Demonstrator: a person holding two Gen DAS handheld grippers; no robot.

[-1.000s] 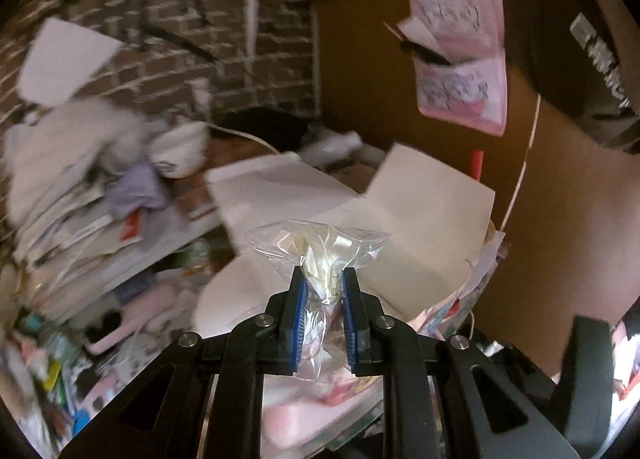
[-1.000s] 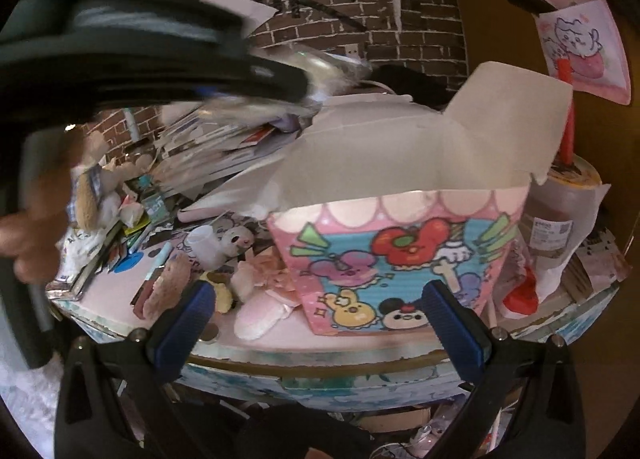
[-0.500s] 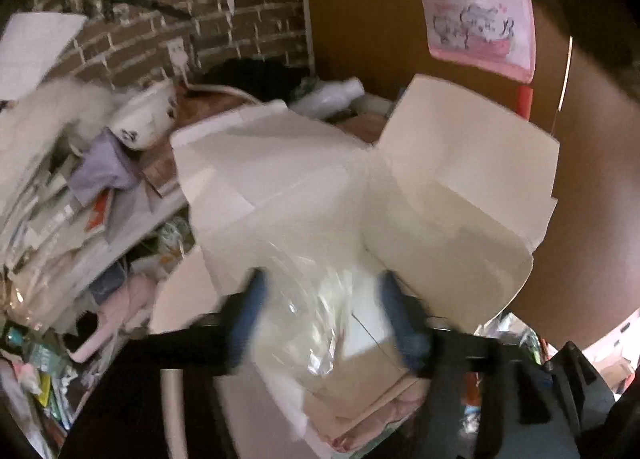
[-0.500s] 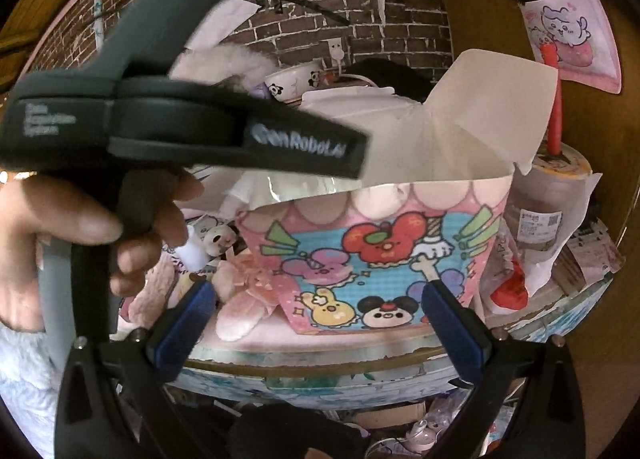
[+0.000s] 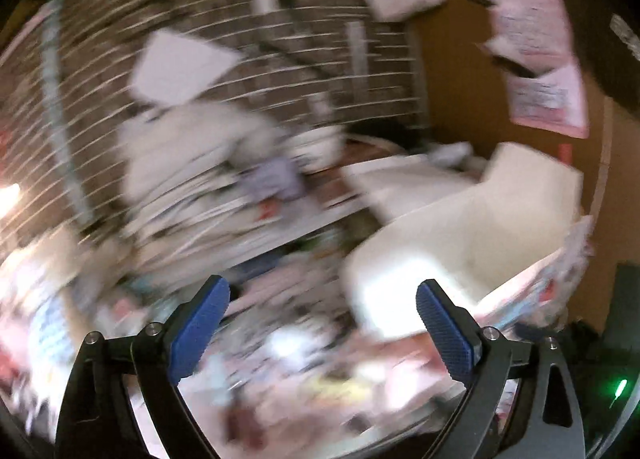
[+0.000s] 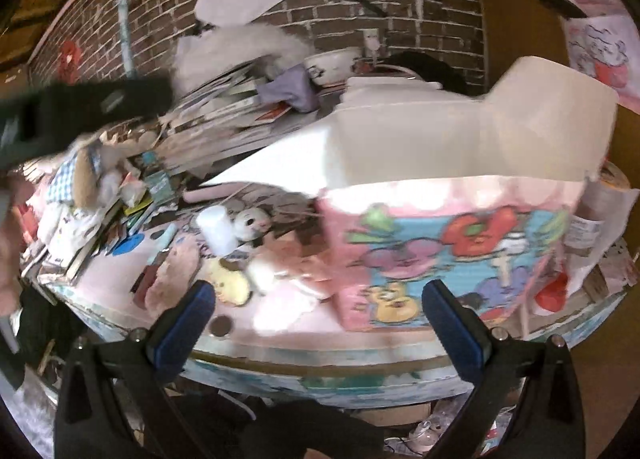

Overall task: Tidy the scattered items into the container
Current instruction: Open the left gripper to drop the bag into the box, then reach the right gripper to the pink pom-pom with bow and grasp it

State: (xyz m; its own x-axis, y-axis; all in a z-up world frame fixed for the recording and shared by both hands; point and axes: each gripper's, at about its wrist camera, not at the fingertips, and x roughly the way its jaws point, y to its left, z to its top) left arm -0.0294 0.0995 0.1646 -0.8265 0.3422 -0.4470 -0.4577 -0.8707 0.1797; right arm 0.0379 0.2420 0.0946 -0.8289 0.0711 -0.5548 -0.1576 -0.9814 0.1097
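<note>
The container is a pink cartoon-printed cardboard box (image 6: 448, 259) with white flaps raised; in the blurred left wrist view the box (image 5: 460, 235) lies to the right. My left gripper (image 5: 322, 323) is open and holds nothing, hovering over the cluttered tabletop left of the box. My right gripper (image 6: 318, 323) is open too, low in front of the table edge. Small plush toys (image 6: 248, 223), a yellow plush (image 6: 228, 285) and pink soft items (image 6: 296, 259) lie scattered left of the box. The clear plastic bag is out of sight.
A leaning heap of books and papers (image 6: 224, 99) fills the back left against the brick wall (image 6: 320, 7). A white bowl (image 6: 332, 63) sits behind the box. A drink cup (image 6: 600, 211) stands at its right. The other gripper's dark body (image 6: 80, 111) crosses the left side.
My left gripper opened over the box, let go of the clear plastic bag, then swung away to the left. The right gripper stayed open and shifted slightly.
</note>
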